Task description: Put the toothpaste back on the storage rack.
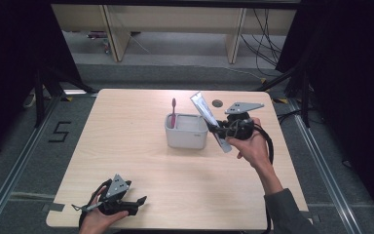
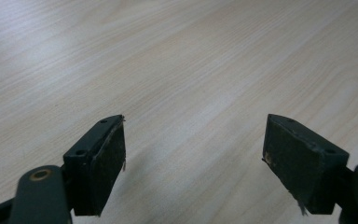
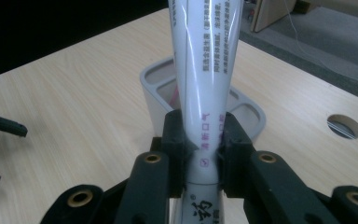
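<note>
My right gripper (image 1: 220, 130) is shut on a white toothpaste tube (image 1: 207, 118), held tilted in the air just right of a grey holder box (image 1: 186, 138). In the right gripper view the black jaws pinch the toothpaste tube (image 3: 205, 93) near its lower part, with the grey holder (image 3: 156, 88) behind it. A pink toothbrush (image 1: 173, 111) stands upright in the holder's left compartment. My left gripper (image 1: 139, 204) rests near the table's front left edge, pointing right. Its jaws stand wide apart over bare wood, the left gripper (image 2: 193, 154) holding nothing.
The light wooden table (image 1: 136, 161) has a round cable hole (image 1: 217, 103) at its far right. Beyond the far edge are wooden furniture legs and cables on the floor. Black frame rails run along both sides.
</note>
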### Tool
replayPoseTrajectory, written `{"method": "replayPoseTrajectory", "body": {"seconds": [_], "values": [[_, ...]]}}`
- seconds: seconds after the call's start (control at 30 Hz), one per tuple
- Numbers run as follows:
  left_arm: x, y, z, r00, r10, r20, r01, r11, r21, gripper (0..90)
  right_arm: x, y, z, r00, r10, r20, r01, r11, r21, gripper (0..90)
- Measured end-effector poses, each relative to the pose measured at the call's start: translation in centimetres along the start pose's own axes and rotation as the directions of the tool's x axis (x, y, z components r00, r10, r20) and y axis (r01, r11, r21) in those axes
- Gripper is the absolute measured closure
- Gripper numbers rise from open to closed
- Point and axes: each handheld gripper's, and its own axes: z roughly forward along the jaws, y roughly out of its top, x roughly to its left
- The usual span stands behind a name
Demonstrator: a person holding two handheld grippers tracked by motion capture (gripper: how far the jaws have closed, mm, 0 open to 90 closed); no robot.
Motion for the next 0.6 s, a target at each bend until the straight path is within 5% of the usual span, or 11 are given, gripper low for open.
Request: {"method": "replayPoseTrajectory", "body": {"seconds": [0.6], "values": [[0.1,0.1,-0.1,0.9999,0.010,-0.007,-0.010,0.9999,-0.001,20.8,-0.1,3.6,4.5,0.9985,0.049,-0.026,-0.051,0.992,-0.114,76.2]]}}
